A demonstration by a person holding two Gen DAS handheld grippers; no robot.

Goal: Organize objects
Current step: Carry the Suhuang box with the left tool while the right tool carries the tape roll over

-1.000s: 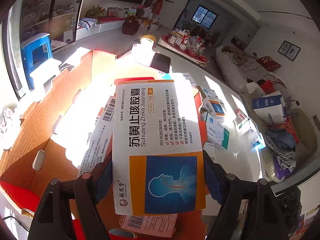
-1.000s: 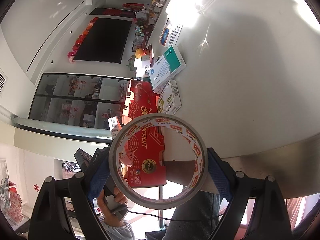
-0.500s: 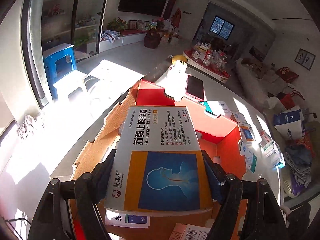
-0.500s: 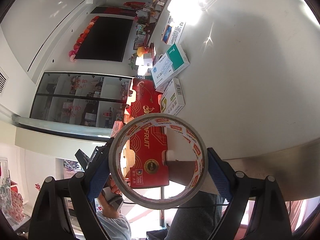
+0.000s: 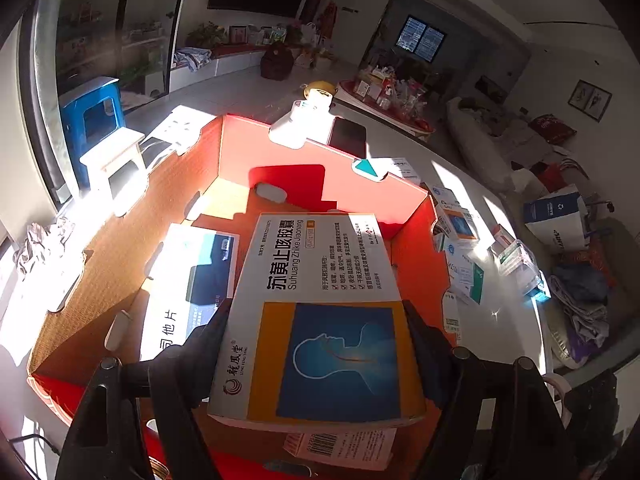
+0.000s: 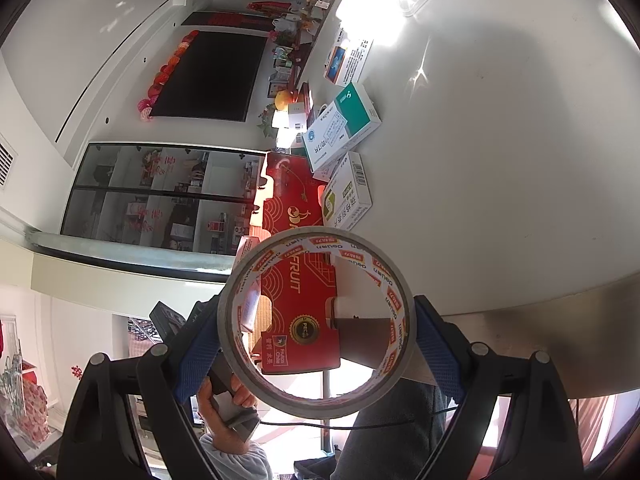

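Left gripper (image 5: 316,344): clamped on medicine box (image 5: 320,312), held over red carton (image 5: 320,176).
Right gripper (image 6: 318,332): gripping tape roll (image 6: 316,324), beside carton.
Risk: box may land askew on blue-white box (image 5: 192,276) w/ early release.

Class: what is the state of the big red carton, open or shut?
Open. In the left wrist view the red carton has its flaps standing up, and a white and blue box lies on its bare cardboard floor.

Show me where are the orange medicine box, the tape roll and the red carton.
orange medicine box (image 5: 320,320): left wrist view, printed top face.
tape roll (image 6: 396,304): right wrist view, ring's right side.
red carton (image 5: 340,188): left wrist view, far inner wall.
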